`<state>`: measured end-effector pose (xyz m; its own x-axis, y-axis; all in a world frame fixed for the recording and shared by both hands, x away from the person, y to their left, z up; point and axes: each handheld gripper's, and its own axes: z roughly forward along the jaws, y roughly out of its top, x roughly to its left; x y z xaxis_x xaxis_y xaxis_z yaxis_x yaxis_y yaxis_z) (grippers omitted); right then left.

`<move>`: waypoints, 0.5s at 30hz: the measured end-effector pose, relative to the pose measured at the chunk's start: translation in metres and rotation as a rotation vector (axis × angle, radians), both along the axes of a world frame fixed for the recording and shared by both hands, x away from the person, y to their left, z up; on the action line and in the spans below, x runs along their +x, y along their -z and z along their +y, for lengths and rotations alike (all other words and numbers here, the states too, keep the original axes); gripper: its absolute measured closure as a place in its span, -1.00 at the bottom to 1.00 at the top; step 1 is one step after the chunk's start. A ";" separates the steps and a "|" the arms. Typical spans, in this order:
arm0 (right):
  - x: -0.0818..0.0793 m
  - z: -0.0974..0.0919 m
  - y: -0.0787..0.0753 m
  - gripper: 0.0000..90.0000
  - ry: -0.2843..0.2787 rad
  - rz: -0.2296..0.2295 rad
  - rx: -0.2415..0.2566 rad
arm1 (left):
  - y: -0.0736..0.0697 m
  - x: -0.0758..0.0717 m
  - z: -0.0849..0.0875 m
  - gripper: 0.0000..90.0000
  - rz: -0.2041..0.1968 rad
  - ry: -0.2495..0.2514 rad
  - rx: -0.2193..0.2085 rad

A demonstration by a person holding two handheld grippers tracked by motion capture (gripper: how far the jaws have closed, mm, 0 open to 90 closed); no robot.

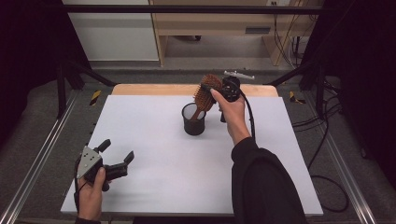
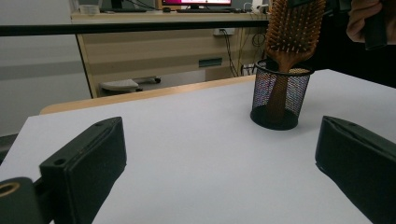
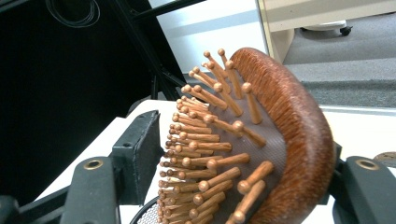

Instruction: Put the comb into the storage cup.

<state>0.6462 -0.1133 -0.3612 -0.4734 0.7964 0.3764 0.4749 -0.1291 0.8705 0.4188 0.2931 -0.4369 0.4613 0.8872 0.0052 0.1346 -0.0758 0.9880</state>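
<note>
White and nearly bare, the tabletop (image 1: 154, 140) carries a black mesh cup (image 1: 194, 120) just past its middle, toward twelve o'clock. A wooden paddle hairbrush (image 1: 206, 93) stands in the cup handle-down, its bristled head leaning up toward one o'clock. The right claw (image 1: 223, 88) comes in from the brush's three o'clock side and is clamped on the head, one jaw against the bristles and the other against the rounded back.

The left claw (image 1: 115, 155) hangs near the tabletop's seven o'clock corner, jaws spread wide with nothing between them, well apart from the cup.

Nothing steadies the cup, which looks light. A sideways pull on the brush could lever the rim and tip it over. The bristles probably give under pressure, so the head might twist or slip in the grip.
</note>
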 end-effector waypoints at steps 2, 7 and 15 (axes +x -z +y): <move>0.000 0.000 0.000 -0.28 -0.001 0.003 -0.002 | 0.000 0.000 0.000 -0.95 0.000 0.000 0.000; 0.000 0.000 0.001 -0.35 -0.004 0.013 -0.005 | 0.000 0.000 -0.001 -0.95 0.001 0.001 0.002; 0.001 0.000 0.001 -0.44 -0.010 0.016 -0.005 | 0.000 0.000 0.000 -0.95 0.000 0.001 0.000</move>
<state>0.6467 -0.1129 -0.3621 -0.4755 0.7933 0.3802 0.4899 -0.1201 0.8634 0.4188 0.2928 -0.4369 0.4623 0.8867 0.0052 0.1342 -0.0758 0.9880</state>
